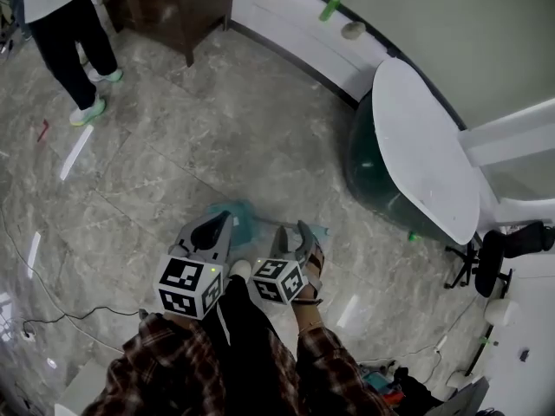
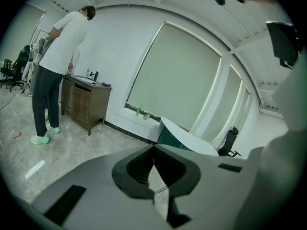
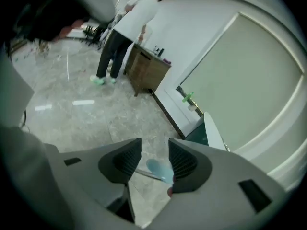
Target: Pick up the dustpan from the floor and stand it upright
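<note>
Teal dustpan (image 1: 245,221) flat on marble floor (image 1: 173,146), left gripper (image 1: 225,221) closed, empty, above dustpan's left edge, right gripper (image 1: 292,230) open, empty, just right of dustpan.

The pale teal plastic dustpan (image 1: 247,219) on the floor is partly covered by the left gripper (image 1: 227,219) and right gripper (image 1: 293,230) in the head view; the right gripper view shows it only as a blurred patch; the standing person in dark trousers (image 1: 69,33) is cut off above the waist; on the white window ledge (image 1: 286,20), a small green thing (image 1: 331,5) is too small to name.
</note>
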Tool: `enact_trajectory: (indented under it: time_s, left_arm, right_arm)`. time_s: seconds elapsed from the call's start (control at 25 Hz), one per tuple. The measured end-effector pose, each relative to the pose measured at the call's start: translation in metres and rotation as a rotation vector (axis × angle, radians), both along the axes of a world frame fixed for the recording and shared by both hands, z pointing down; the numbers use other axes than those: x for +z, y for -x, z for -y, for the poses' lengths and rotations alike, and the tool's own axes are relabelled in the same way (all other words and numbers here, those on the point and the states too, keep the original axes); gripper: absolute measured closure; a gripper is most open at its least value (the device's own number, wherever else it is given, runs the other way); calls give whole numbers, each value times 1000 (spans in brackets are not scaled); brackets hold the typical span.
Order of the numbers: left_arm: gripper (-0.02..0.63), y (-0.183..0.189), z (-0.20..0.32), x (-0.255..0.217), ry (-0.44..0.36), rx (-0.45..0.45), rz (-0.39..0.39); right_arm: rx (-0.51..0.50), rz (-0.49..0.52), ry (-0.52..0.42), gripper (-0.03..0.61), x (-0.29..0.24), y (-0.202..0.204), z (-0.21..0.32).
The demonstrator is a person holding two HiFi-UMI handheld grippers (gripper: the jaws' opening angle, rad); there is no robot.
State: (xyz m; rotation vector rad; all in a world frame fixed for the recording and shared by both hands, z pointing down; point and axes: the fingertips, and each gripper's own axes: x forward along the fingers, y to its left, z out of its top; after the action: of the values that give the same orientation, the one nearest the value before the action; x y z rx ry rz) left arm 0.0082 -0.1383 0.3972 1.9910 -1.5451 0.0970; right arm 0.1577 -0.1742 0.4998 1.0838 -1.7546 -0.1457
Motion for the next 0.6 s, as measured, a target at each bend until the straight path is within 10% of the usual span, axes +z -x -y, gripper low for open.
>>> enact_trajectory:
  time_s: [0.36, 0.6]
  left_arm:
    - [603, -19, 18, -115, -189, 56, -12]
    - [603, -70, 15, -193, -317, 146, -18]
  right_arm:
    - [70, 682, 70, 396, -179, 26, 16]
    - [-18, 910, 3, 416, -267, 2, -6]
